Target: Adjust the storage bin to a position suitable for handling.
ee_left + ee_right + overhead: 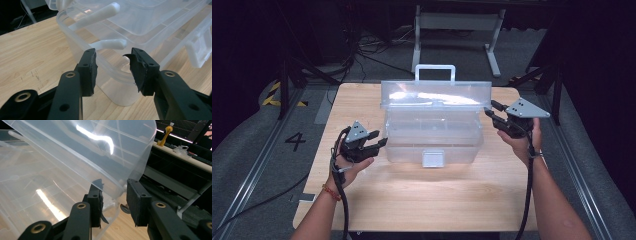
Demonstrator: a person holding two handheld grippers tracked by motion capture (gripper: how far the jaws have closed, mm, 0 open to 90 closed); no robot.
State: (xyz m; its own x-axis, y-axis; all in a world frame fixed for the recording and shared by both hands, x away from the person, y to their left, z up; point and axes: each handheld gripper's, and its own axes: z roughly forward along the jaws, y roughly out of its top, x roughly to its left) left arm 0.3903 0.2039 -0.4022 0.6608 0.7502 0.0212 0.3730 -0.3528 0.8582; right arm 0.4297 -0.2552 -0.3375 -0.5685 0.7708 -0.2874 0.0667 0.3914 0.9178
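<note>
A clear plastic toolbox (432, 135) stands in the middle of the wooden table with its lid (434, 95) raised upright and a white handle (435, 70) on top. A white latch (432, 158) hangs at its front. My left gripper (381, 138) is at the box's left end. In the left gripper view its jaws (113, 51) stand apart on either side of the corner rim of the box (115, 85) without pressing it. My right gripper (490, 108) is at the lid's right end. There the lid's corner (75, 145) runs between the jaws (114, 184), with a gap at the pads.
The table (412, 200) has bare wood in front of the box and narrow strips at either side. A white metal stand (457, 25) and cables lie on the floor behind. A yellow object (167, 131) sits on a far bench.
</note>
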